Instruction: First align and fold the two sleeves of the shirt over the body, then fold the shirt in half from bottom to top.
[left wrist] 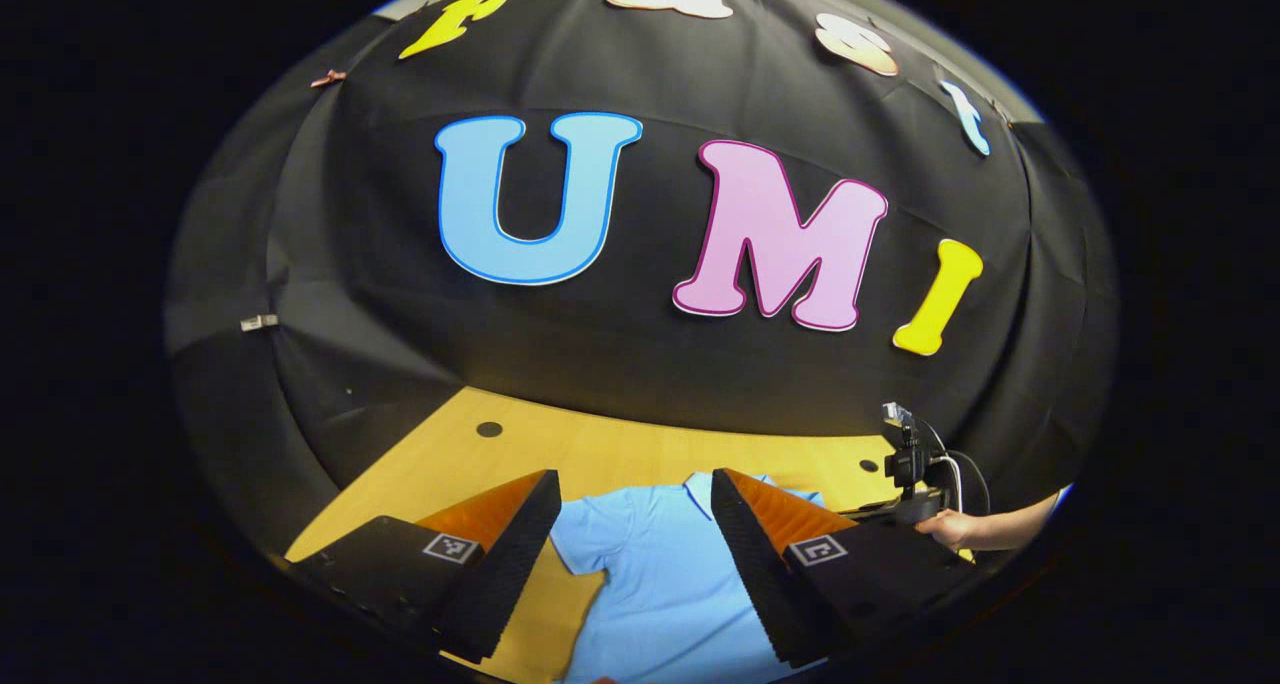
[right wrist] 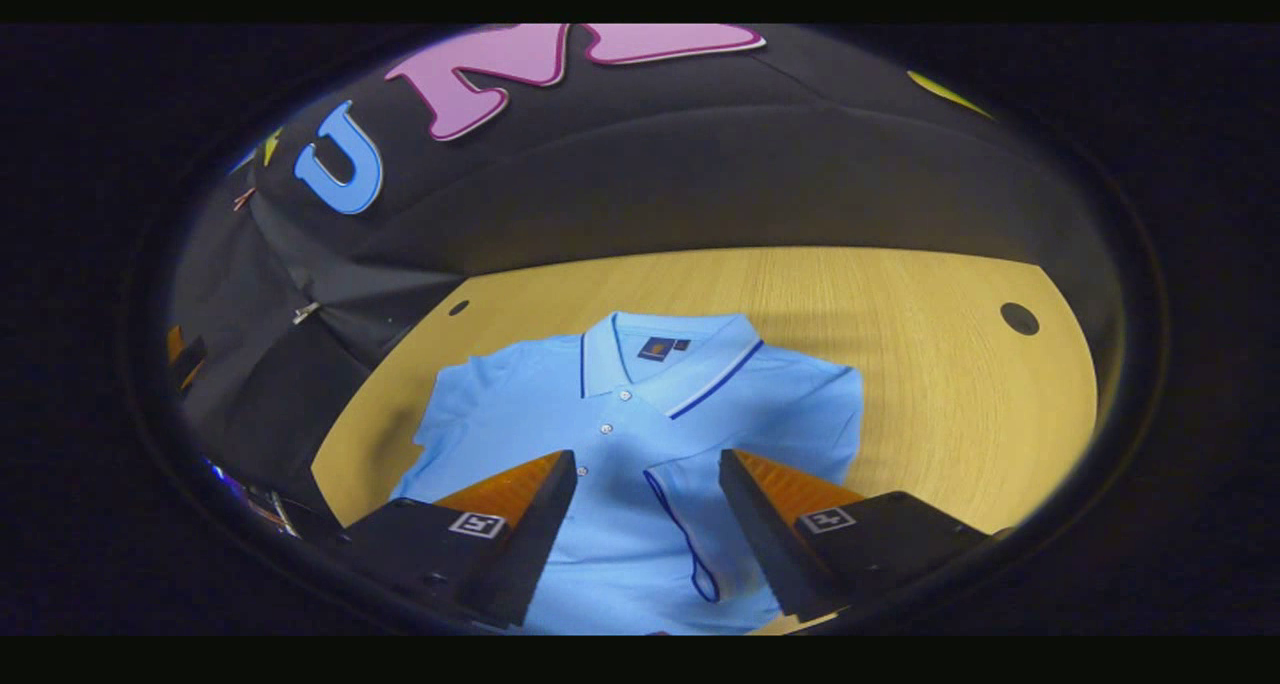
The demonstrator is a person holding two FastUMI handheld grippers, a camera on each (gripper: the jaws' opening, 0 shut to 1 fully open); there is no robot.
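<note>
Right gripper (right wrist: 645, 524) hangs over the shirt (right wrist: 620, 444) with fingers spread wide, nothing between them. The shirt lies flat on the wooden table (right wrist: 930, 364), long axis running away from the camera, collar (right wrist: 668, 356) pointing at the far wall. One sleeve (right wrist: 690, 524) is already folded across the chest, its dark-trimmed edge showing. In the left gripper view, the left gripper (left wrist: 637, 554) is spread too, empty, above the shirt's other sleeve (left wrist: 585, 534). Farther right, a hand (left wrist: 950, 529) holds the other gripper.

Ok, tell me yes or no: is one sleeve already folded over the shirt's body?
Yes, in the right gripper view one sleeve lies folded across the front of the shirt, its dark-trimmed cuff on the body.
</note>
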